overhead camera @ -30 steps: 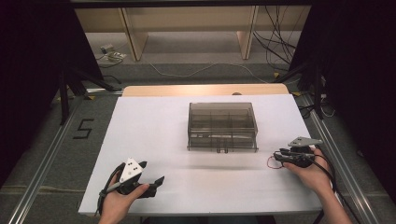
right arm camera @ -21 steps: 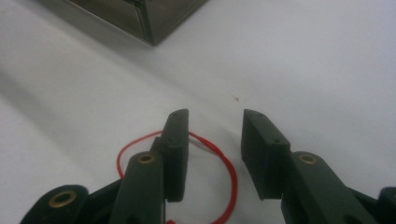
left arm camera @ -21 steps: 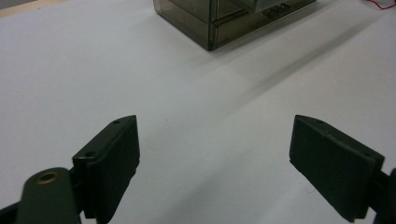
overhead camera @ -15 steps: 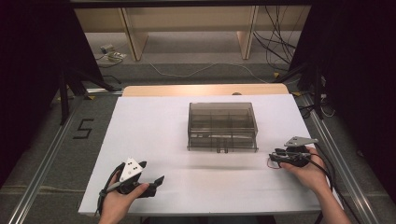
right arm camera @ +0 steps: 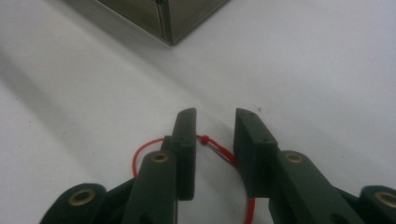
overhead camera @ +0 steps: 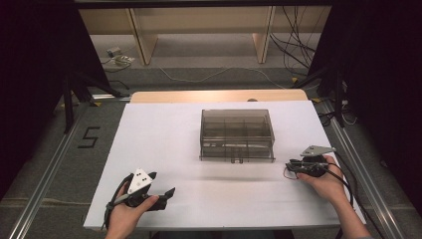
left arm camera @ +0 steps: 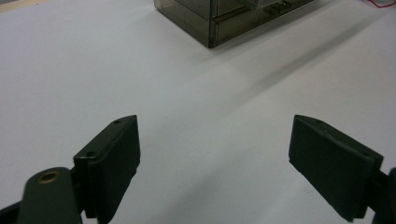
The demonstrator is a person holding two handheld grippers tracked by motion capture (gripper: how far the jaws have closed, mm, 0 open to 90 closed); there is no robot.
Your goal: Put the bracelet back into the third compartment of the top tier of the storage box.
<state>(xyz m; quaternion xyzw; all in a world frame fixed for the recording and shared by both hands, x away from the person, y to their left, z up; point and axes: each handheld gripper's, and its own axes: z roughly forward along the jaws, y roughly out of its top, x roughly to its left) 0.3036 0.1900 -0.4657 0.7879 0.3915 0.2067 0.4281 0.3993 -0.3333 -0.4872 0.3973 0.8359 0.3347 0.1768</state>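
Since the earlier frame, the right gripper (right arm camera: 214,140) has just been closing its jaws to a narrow gap, one thin red looped cord (right arm camera: 219,150) lying between them on the white desk (overhead camera: 164,149), unpressed. One smoky transparent plastic compartment box (overhead camera: 237,135) stays mid-desk, unmoved. Near the front edge, the left gripper (left arm camera: 215,163) rests wide open, holding nothing.

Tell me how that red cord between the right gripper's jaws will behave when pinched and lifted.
The red cord is thin and lies in a loose loop, so it will probably hang floppy. It looks very light. The right gripper, jaws closing with a gap left, might let it slip.
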